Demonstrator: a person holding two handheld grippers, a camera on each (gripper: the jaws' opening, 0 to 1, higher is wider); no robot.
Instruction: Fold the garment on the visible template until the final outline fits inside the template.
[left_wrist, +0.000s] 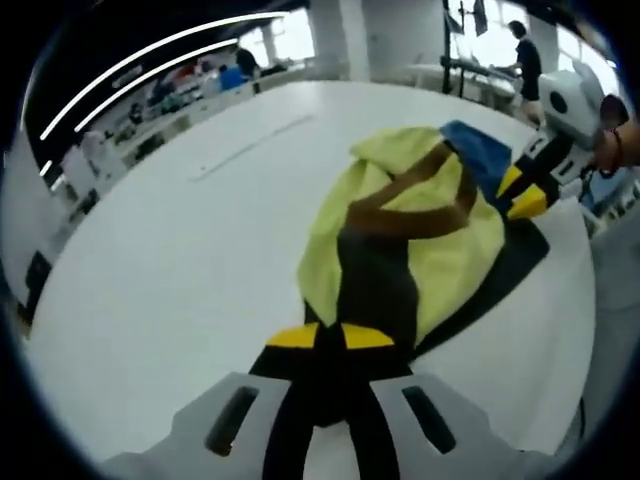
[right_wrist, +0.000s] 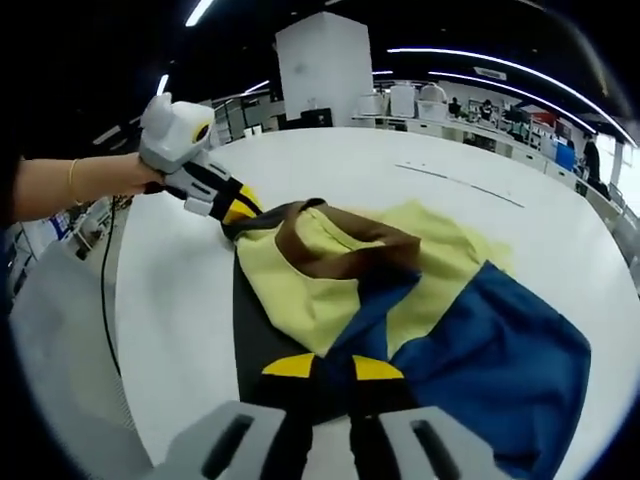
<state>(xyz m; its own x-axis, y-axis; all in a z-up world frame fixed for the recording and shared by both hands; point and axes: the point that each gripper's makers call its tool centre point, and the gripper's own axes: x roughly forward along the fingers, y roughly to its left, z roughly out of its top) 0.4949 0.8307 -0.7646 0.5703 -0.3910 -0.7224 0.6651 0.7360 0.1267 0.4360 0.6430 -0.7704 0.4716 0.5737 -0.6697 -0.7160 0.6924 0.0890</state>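
Note:
A garment (left_wrist: 440, 240) of pale yellow, brown, blue and black cloth lies bunched on the white table (left_wrist: 170, 270). My left gripper (left_wrist: 330, 336) is shut on a dark fold of it at its near end. The right gripper (left_wrist: 525, 192) grips the blue part at the far right. In the right gripper view, the garment (right_wrist: 330, 280) spreads yellow in the middle and blue to the right. My right gripper (right_wrist: 332, 367) is shut on its dark-blue edge, and the left gripper (right_wrist: 235, 208) pinches the brown-trimmed corner. A flat black sheet (left_wrist: 515, 265) shows beneath the cloth.
A thin line (left_wrist: 250, 145) is marked on the table far behind the garment, also the thin line (right_wrist: 460, 180). A person's forearm (right_wrist: 70, 185) holds the left gripper. A cable (right_wrist: 105, 290) hangs past the table's left edge. A person (left_wrist: 525, 60) stands at distant benches.

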